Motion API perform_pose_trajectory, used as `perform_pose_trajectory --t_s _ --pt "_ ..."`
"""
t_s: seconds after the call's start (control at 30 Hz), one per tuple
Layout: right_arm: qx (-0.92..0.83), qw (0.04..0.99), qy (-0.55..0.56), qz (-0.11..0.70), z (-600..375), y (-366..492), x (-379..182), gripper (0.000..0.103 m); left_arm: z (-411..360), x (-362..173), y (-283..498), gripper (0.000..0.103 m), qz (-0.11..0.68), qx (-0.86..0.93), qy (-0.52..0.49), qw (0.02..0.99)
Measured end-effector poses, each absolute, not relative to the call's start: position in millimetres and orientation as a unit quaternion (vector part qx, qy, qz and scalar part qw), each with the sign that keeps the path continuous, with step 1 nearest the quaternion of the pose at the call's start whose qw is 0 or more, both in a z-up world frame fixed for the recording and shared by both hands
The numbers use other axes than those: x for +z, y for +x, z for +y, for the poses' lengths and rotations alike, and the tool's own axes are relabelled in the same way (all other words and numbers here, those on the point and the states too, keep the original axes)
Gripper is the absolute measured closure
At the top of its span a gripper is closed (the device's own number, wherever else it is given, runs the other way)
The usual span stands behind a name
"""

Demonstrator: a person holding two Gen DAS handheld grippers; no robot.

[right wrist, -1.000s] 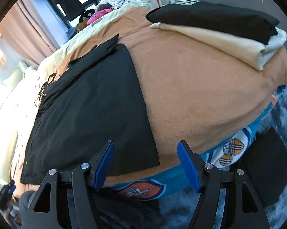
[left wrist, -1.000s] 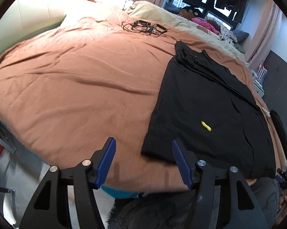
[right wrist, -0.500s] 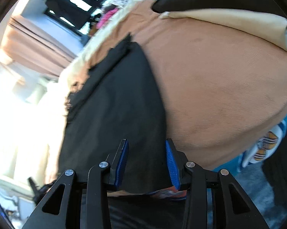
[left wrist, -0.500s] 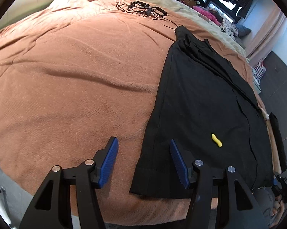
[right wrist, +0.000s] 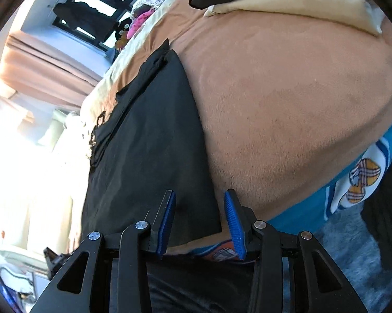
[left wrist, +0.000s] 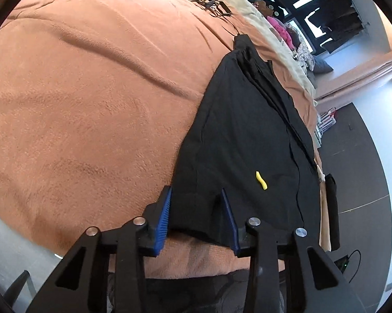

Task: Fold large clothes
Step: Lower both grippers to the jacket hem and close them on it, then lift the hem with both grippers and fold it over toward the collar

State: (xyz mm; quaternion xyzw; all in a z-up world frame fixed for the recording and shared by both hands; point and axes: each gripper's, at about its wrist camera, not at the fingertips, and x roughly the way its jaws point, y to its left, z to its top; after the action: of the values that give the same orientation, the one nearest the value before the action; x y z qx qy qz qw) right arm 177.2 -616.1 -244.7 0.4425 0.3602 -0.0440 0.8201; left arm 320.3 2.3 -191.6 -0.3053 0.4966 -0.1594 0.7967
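Site: home bedroom, as I see it through both wrist cameras.

I note a wide bed under a brown fleece blanket (left wrist: 96, 99), pink curtains (right wrist: 47, 67) beside a dark-framed window (left wrist: 313, 13) with clothes hanging in it, folded laundry stacked at the bed's corner (right wrist: 300, 2), and a cartoon-print sheet (right wrist: 363, 182).

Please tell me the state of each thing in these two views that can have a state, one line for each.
Black garment: spread flat on the blanket, near hem not lifted.
Left gripper: open, fingers astride the garment's near left corner.
Right gripper: open, fingers astride the near right corner.
Blanket: spread, lightly wrinkled.
Folded clothes: stacked at the bed's edge.
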Motion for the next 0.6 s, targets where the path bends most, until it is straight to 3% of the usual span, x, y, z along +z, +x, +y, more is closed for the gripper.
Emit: perform_pose_trajectory --t_s 0.27,0.6 --pt "0.040 0.809 0.513 0.283 -614 177 -244 0.062 -5 -176 324 0.065 0.452 -0.198 -0.349 0.797" --pt "-0.029 0.819 0.483 0.309 -607 192 -248 0.062 -10 -197 317 0.065 0.493 -0.175 -0.354 0.775"
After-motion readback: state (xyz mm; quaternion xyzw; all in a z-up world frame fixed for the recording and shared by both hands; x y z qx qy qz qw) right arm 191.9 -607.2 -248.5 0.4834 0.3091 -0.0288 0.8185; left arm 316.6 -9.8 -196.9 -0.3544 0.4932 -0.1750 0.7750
